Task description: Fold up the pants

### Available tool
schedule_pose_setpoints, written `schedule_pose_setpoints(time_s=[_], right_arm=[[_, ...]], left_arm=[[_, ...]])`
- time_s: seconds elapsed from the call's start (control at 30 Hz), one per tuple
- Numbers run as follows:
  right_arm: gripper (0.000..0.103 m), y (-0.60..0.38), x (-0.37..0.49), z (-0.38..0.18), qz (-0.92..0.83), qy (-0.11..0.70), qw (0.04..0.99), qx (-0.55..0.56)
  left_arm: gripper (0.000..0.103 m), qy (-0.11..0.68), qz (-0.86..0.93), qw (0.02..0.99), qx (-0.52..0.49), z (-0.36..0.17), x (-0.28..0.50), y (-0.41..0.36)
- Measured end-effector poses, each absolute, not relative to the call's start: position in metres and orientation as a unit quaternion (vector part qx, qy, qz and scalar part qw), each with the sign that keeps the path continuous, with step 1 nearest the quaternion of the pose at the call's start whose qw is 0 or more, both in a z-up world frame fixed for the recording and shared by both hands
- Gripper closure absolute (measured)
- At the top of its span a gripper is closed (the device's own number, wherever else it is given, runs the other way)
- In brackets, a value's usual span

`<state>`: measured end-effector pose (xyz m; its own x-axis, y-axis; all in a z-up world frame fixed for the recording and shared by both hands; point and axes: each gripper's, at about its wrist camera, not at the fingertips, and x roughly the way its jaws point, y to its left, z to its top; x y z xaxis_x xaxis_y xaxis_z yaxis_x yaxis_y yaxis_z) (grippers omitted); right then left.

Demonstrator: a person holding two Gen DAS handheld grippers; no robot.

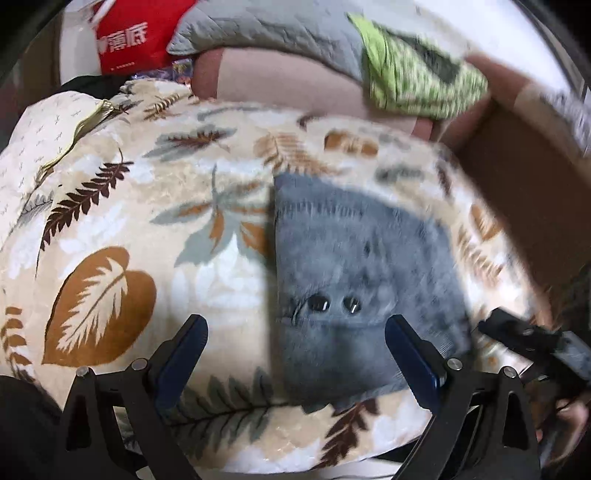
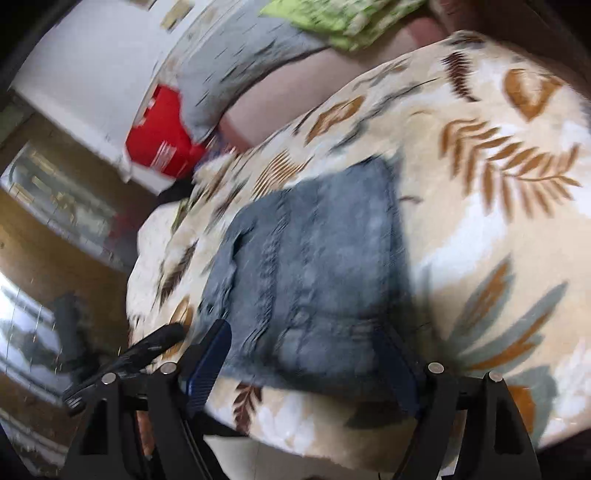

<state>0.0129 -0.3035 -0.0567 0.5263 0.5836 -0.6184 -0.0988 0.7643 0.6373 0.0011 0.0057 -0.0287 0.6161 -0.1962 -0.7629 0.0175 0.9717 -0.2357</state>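
The grey-blue denim pants lie folded into a compact rectangle on a leaf-patterned blanket; two dark buttons show near their near edge. My left gripper is open and empty, hovering just in front of the pants' near edge. In the right wrist view the pants lie in the middle, blurred. My right gripper is open and empty above the pants' near edge. The other gripper shows at the right edge of the left view and at the lower left of the right view.
A green patterned cloth, a grey quilted cover and a red bag lie at the far side. A brown cardboard box stands to the right. The blanket's near edge drops off below the grippers; a wooden floor lies left.
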Motion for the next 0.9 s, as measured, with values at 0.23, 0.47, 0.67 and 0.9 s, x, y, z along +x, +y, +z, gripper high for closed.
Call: schedule_pose_setpoints(time_s=[0.23, 0.47, 0.67, 0.9], right_arm=[[0.022, -0.338, 0.019, -0.07, 0.151, 0.437, 0.822, 0.333], [0.022, -0.332, 0.042, -0.062, 0.18, 0.472, 0.806, 0.308], [0.022, -0.331, 0.092, -0.071, 0.204, 0.519, 0.773, 0.302], [0.021, -0.329, 0.106, -0.104, 0.223, 0.539, 0.748, 0.317]], left_arm=[[0.006, 0.468, -0.078, 0.849, -0.234, -0.049, 0.021, 0.05], [0.006, 0.481, -0.148, 0.813, -0.291, -0.058, 0.044, 0.045], [0.006, 0.496, -0.176, 0.795, -0.303, -0.061, 0.073, 0.031], [0.007, 0.543, -0.187, 0.768, -0.283, -0.092, 0.086, 0.017]])
